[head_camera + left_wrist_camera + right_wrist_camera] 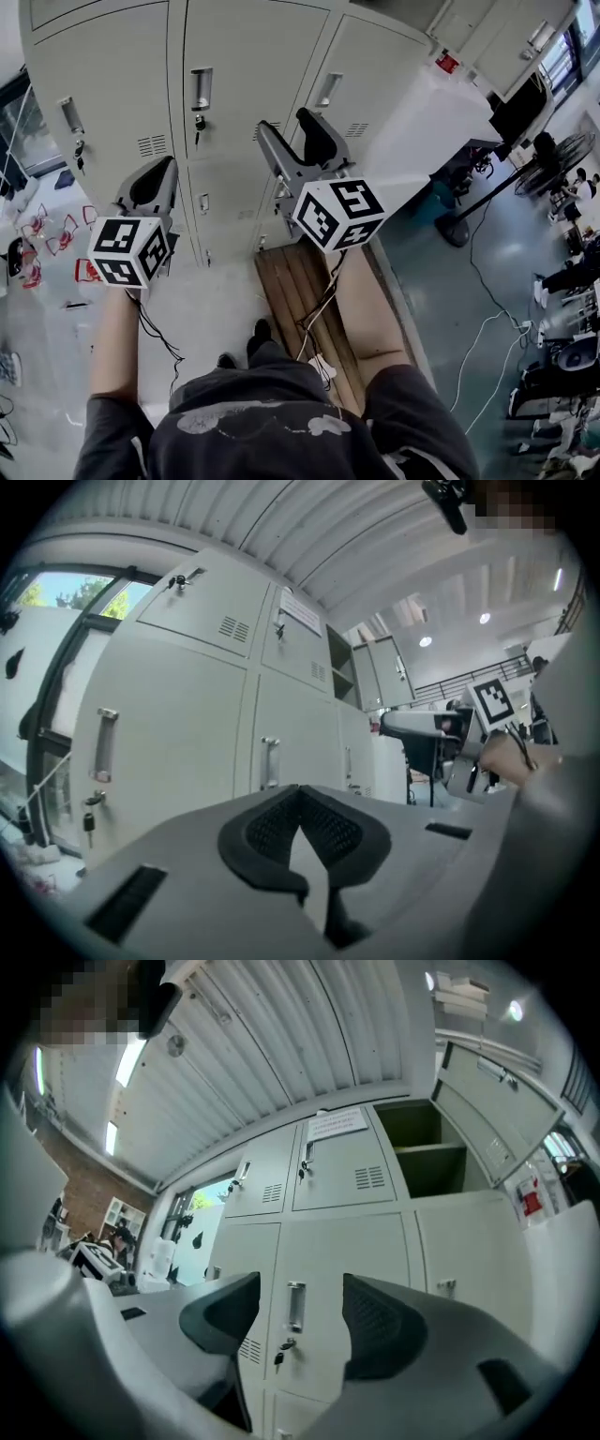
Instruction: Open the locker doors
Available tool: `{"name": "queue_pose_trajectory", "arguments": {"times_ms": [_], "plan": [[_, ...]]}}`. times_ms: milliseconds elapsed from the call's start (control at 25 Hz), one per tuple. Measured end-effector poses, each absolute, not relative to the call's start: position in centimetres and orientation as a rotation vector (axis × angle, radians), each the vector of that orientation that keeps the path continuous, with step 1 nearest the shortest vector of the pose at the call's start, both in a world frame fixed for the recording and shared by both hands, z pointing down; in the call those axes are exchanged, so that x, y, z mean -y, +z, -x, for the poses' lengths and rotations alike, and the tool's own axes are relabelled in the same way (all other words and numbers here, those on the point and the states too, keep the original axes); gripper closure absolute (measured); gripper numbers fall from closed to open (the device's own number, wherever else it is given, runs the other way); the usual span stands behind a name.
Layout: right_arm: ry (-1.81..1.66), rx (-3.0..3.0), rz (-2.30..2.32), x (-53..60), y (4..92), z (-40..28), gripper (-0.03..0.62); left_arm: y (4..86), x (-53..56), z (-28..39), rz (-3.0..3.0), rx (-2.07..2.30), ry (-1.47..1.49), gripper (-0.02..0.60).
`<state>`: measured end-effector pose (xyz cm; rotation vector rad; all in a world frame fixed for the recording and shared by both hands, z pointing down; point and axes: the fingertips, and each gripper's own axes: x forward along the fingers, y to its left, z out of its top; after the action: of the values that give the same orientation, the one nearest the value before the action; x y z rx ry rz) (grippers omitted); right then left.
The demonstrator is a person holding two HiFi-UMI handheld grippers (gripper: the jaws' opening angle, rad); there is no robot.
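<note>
**Left to right.** The left tool, jaws drawn together on nothing, was held short of the left-hand doors, clear of them. The locker doors stood shut in a row ahead of both tools. Each had a vertical pull handle, and a key hung beneath it. They were judged to be thin painted steel, stiff, light on the hinges and smooth-faced, so the handle's edge looked the likeliest place to take hold. The right tool, jaws wide and empty, framed one such handle without touching it. Above and to its right, one upper compartment stood open.
</note>
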<state>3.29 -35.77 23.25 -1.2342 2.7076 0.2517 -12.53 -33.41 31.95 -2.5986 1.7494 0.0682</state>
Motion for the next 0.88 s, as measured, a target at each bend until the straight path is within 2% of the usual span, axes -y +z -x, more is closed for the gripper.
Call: {"name": "queue_pose_trajectory", "arguments": {"times_ms": [240, 880], "plan": [[0.151, -2.812, 1.119, 37.8, 27.0, 2.6, 0.315, 36.3, 33.9, 16.8, 2.539, -1.931, 0.033, 0.572], [0.147, -2.944, 0.872, 46.0, 30.9, 10.9, 0.315, 36.1, 39.0, 19.1, 2.385, -2.086, -0.078, 0.572]]}}
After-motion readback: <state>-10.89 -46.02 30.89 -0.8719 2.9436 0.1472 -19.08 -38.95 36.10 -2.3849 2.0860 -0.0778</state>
